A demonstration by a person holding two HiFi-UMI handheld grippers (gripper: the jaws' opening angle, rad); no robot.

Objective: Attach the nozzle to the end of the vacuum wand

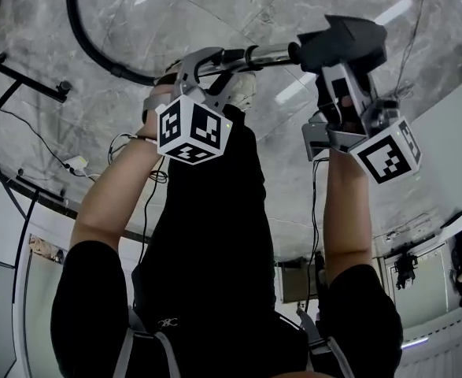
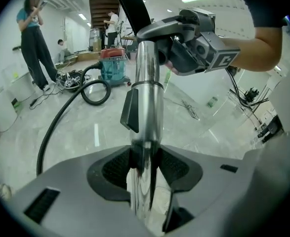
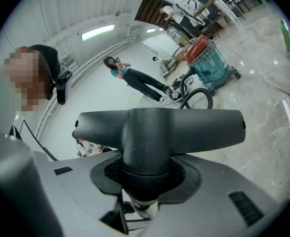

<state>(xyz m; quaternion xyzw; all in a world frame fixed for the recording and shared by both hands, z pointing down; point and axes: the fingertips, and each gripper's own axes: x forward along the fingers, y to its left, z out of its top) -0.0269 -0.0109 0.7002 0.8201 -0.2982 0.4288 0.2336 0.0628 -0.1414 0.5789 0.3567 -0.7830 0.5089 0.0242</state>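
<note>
Head view: one left gripper (image 1: 205,63), fingers clamped on one chrome metal vacuum wand (image 1: 268,53); one right gripper (image 1: 337,81), fingers closed wide round the neck of one dark grey T-shaped plastic nozzle (image 1: 345,42), which sits at the wand's end above the marble floor (image 1: 136,14). Left gripper view: the wand runs between the fingers; one teal canister vacuum (image 2: 112,65), one black hose (image 2: 61,117). Right gripper view: nozzle collar gripped, chrome tip showing beneath. Handling: probably best to keep both axes in line and press straight home.

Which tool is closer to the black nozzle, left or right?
Right. The right tool clamps the nozzle by its neck; the left tool grips the metal wand farther back, apart from the nozzle.
</note>
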